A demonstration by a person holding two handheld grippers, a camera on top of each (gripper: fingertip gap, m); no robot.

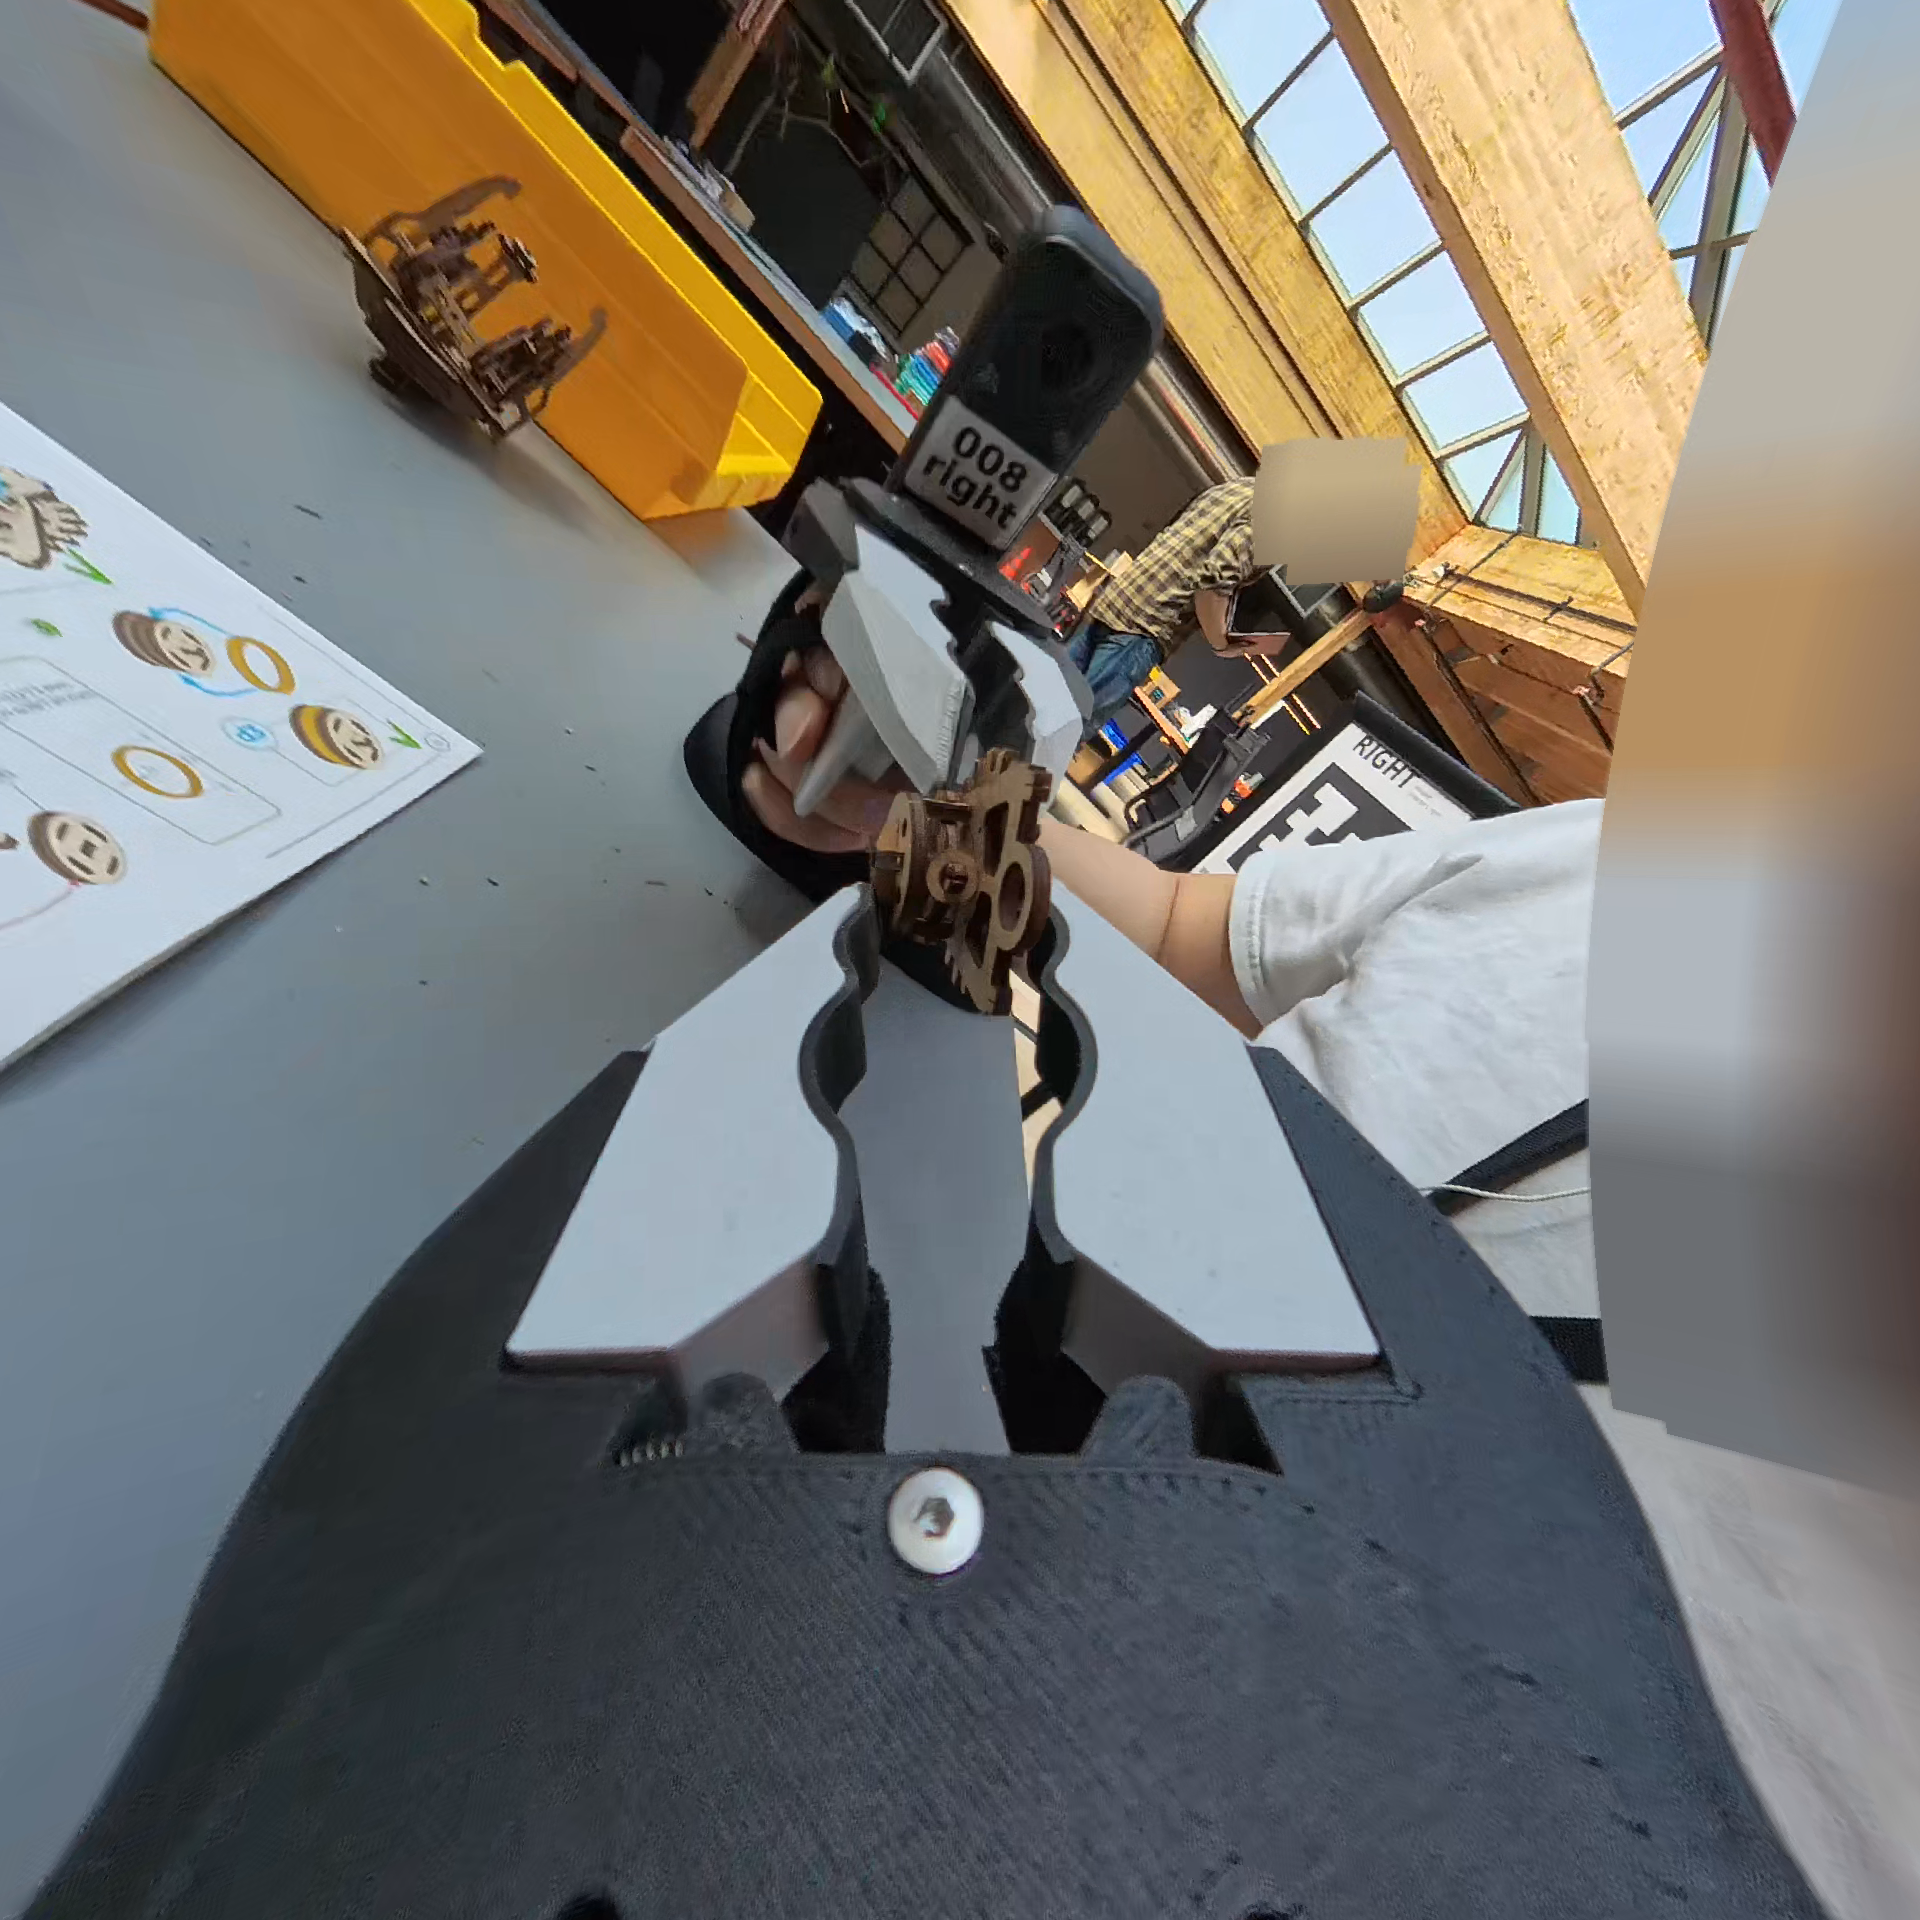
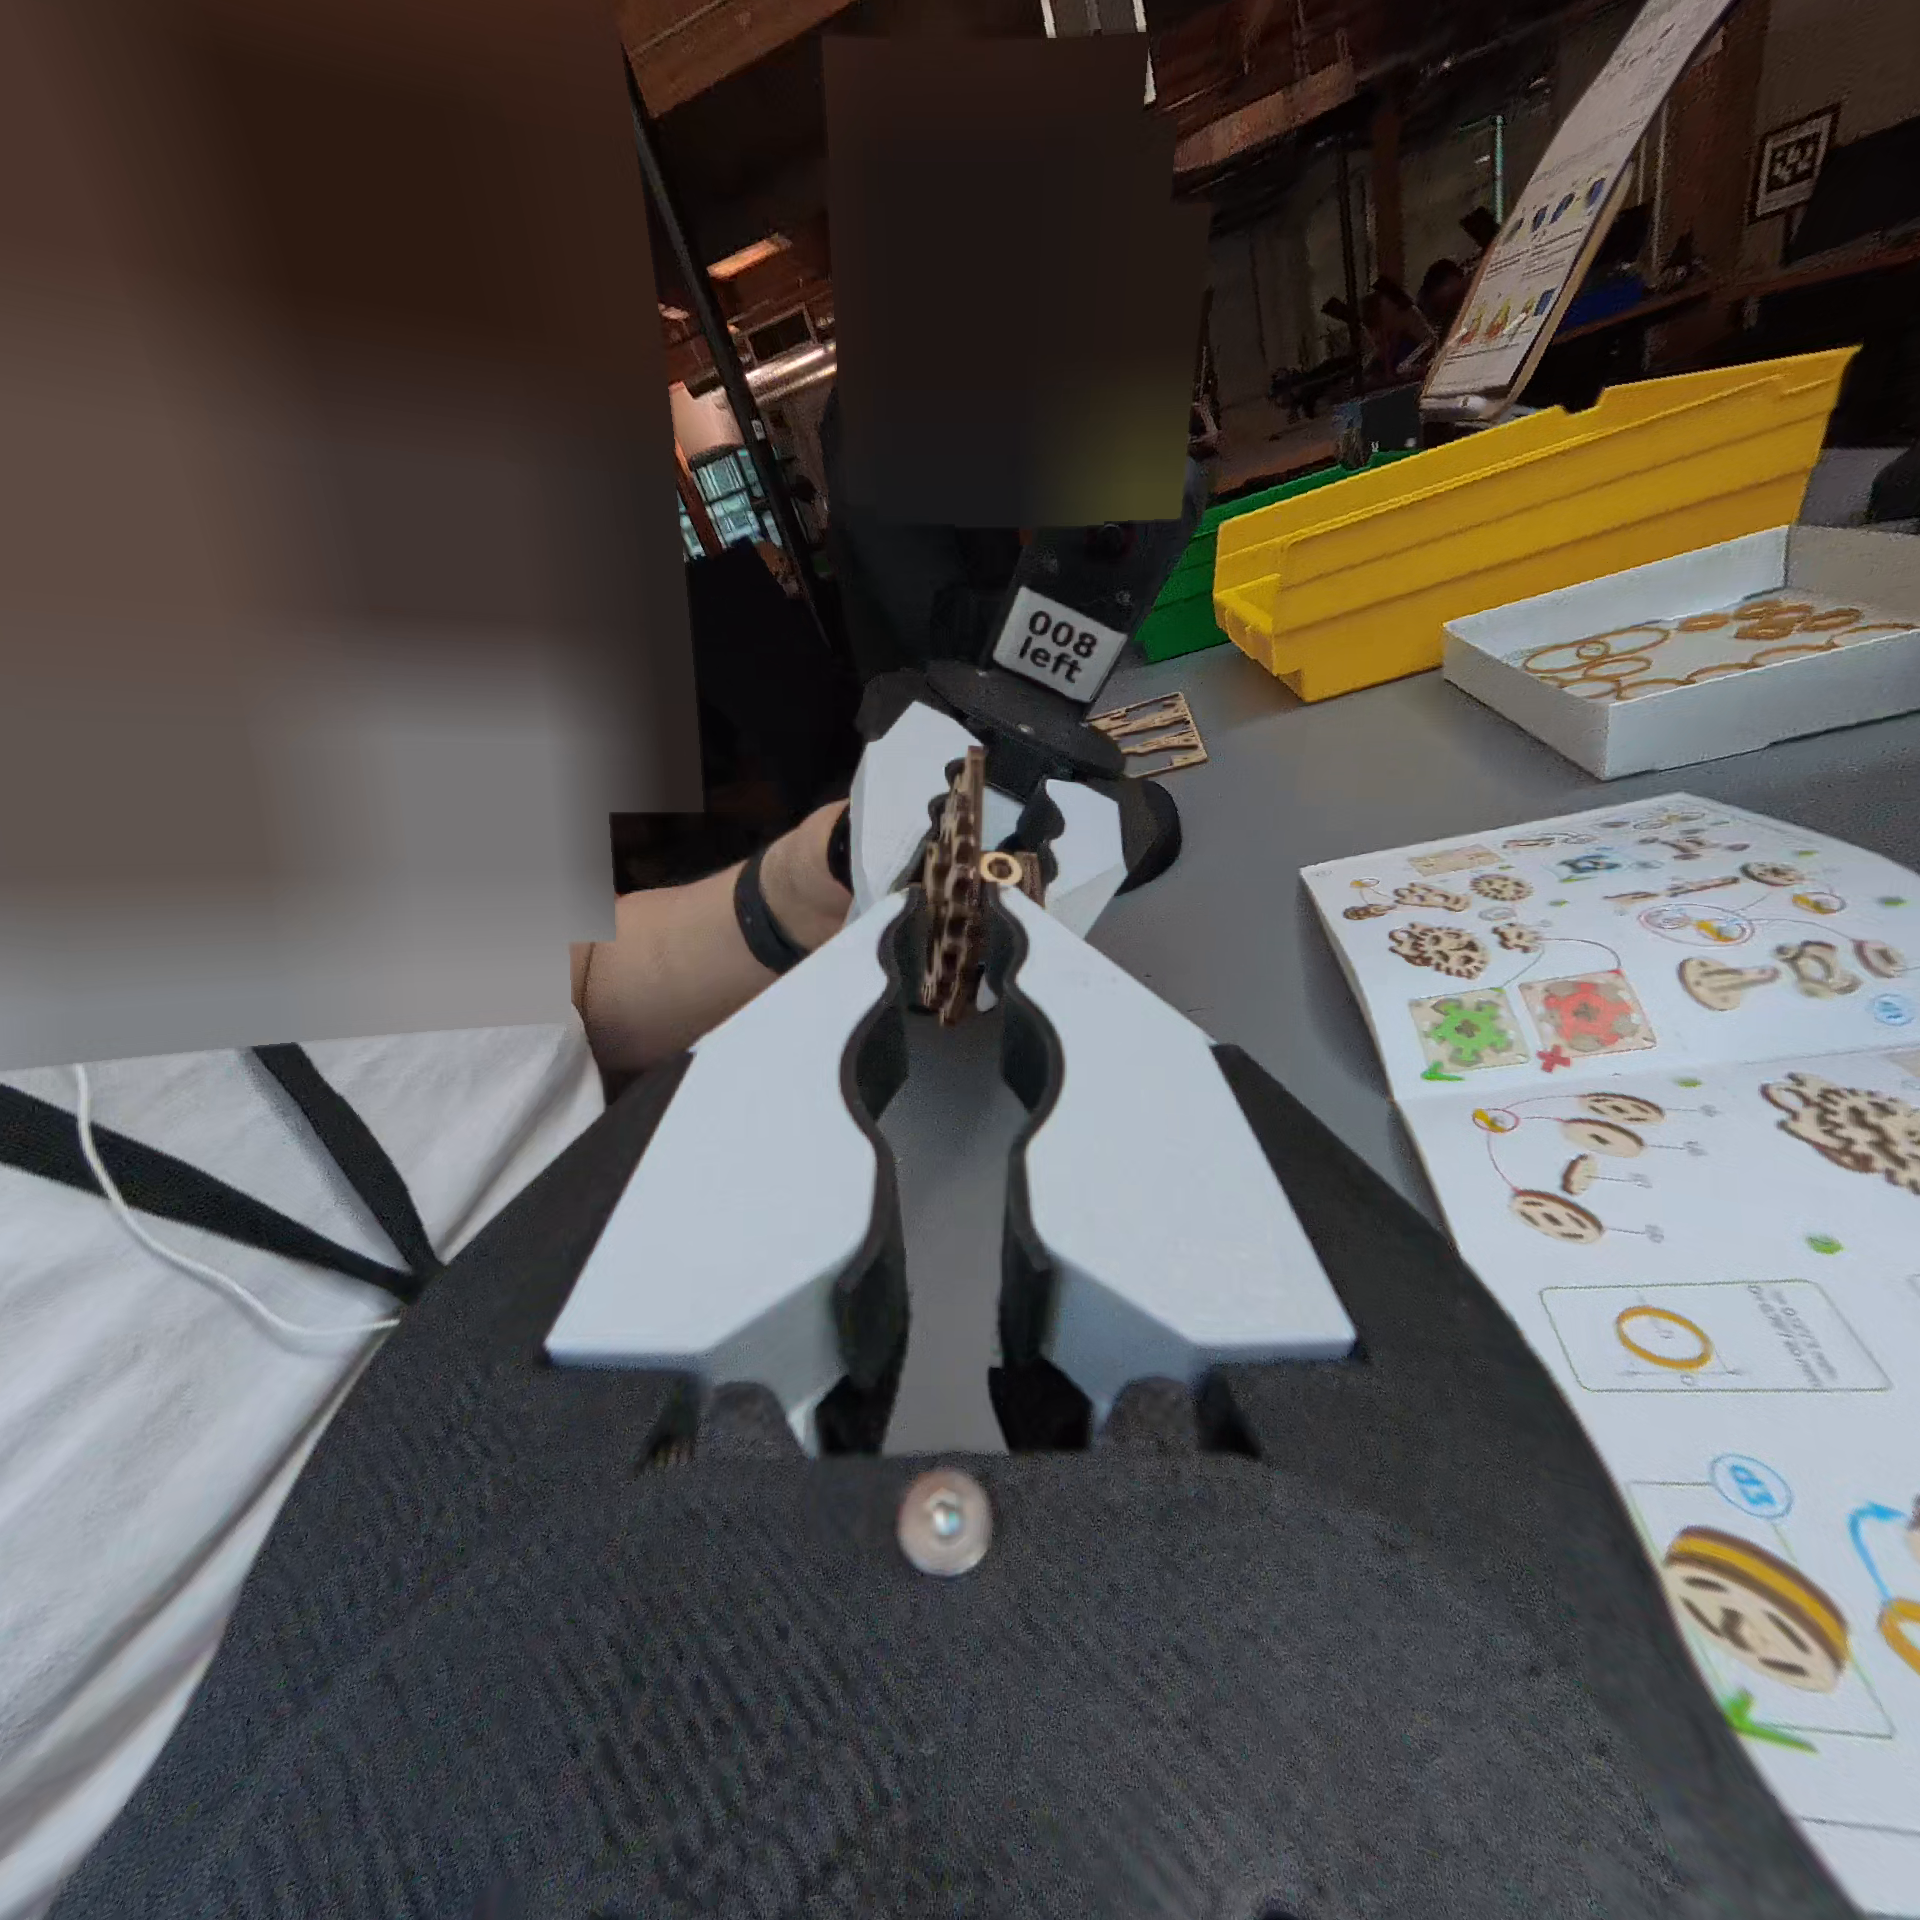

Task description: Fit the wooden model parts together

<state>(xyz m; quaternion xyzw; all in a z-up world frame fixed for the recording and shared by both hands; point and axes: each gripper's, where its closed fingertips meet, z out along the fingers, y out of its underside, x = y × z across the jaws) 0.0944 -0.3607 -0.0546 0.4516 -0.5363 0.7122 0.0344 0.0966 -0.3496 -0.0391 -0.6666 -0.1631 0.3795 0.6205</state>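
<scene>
**Both grippers meet on one wooden gear piece above the table**

While I hold both grippers raised over the grey table (image 1: 436, 582), their tips meet on a single wooden gear assembly (image 1: 966, 883). My left gripper (image 1: 951, 935) has its jaws clamped on the lower edge of the assembly, which stands up between the two grey fingers. My right gripper (image 2: 951, 935) faces it from the other side; its jaws sit close on the thin toothed disc (image 2: 956, 894), seen edge-on, and appear to pinch it, though the contact is partly hidden. A small ring (image 2: 1001, 868) shows on the disc's right side.

In the left wrist view, the right gripper points down at the assembly, with a hand (image 1: 800, 748) around its grip.

Room around the work: an instruction sheet (image 2: 1662, 1195) lies flat on the table, well apart from the assembly. A second wooden model (image 1: 457, 312) stands far off, just beside a yellow bin (image 1: 582, 312). In the right wrist view, a white tray (image 2: 1683, 707) of loose wooden parts sits beside that bin, and a flat wooden parts sheet (image 2: 1153, 732) lies behind the left gripper. Bare table lies between the grippers and the sheet.
</scene>
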